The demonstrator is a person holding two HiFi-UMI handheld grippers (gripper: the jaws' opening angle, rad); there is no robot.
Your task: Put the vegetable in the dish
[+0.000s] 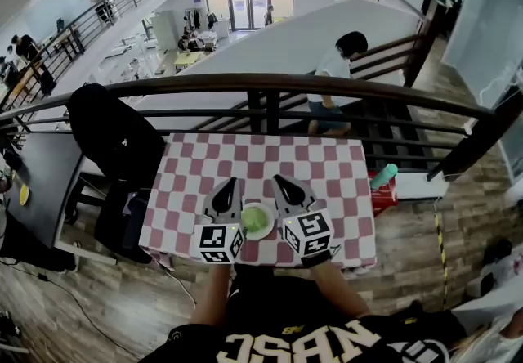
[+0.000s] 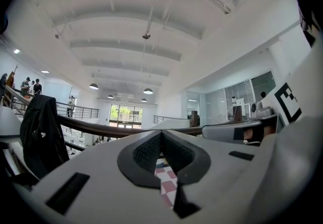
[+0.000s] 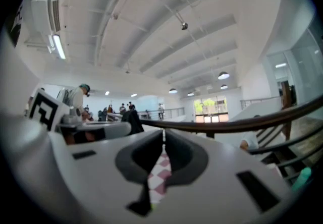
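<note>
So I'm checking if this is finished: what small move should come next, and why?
Probably just lift both away and stop. The green vegetable already lies in the white dish between them. The left claw and right claw are both shut with nothing in them, only checked cloth showing past their tips.

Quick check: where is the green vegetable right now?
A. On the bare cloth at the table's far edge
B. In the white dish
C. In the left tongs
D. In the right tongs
B: the head view shows the green vegetable lying inside the white dish.
</note>
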